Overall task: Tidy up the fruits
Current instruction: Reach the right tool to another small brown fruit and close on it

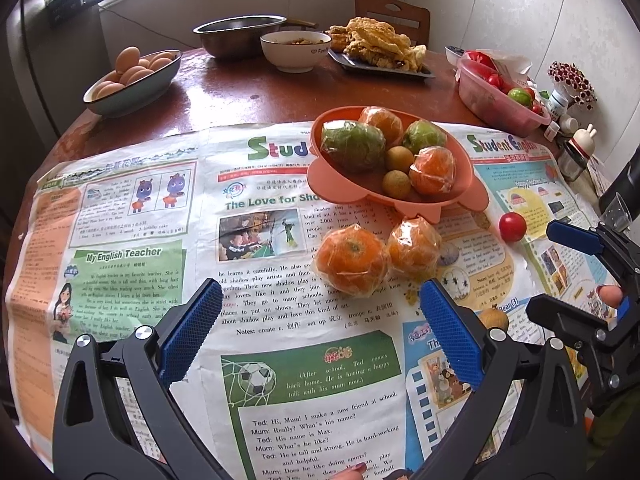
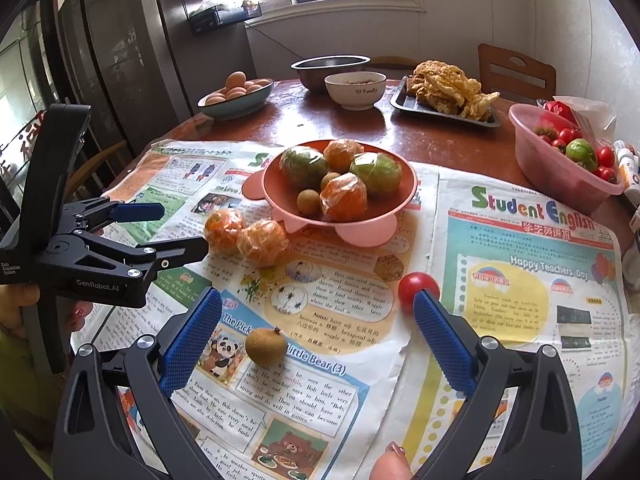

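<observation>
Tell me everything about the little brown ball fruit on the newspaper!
The brown fruit is small, round and tan, with a dull, rough-looking skin and a tiny stem nub on top. It looks like the two brown ones in the orange bowl. It lies alone on the newspaper, by a panda picture, touching nothing else. The right gripper has its jaws open around it, not touching it.

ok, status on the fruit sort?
Left tool open, facing two oranges. Right tool open over longan; tomato loose. Bowl part filled, path clear.
</observation>
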`<action>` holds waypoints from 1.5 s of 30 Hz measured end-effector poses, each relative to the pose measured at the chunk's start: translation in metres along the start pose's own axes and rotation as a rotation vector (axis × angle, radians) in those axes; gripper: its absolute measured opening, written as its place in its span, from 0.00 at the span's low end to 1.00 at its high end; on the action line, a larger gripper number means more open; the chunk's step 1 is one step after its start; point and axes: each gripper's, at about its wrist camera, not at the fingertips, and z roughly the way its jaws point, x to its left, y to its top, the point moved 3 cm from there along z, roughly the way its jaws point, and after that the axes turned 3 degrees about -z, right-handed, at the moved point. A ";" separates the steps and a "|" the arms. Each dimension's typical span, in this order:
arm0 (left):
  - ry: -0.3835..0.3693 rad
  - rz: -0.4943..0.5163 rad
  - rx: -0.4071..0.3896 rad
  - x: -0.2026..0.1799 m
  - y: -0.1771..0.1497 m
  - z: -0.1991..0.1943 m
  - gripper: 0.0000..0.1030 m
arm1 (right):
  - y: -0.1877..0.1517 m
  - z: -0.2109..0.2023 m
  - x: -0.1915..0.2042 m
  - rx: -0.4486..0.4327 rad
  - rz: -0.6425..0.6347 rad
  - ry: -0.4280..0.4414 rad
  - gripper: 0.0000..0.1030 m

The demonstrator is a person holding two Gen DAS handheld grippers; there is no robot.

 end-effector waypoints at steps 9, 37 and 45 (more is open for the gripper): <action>-0.006 0.003 0.012 -0.003 -0.005 0.003 0.90 | -0.008 0.007 0.007 0.025 -0.008 0.015 0.94; -0.028 -0.009 0.037 0.000 -0.006 0.018 0.74 | -0.029 0.026 0.028 0.085 -0.098 0.036 0.50; -0.052 0.002 0.041 -0.003 -0.002 0.022 0.54 | -0.029 0.027 0.037 0.079 -0.135 0.082 0.25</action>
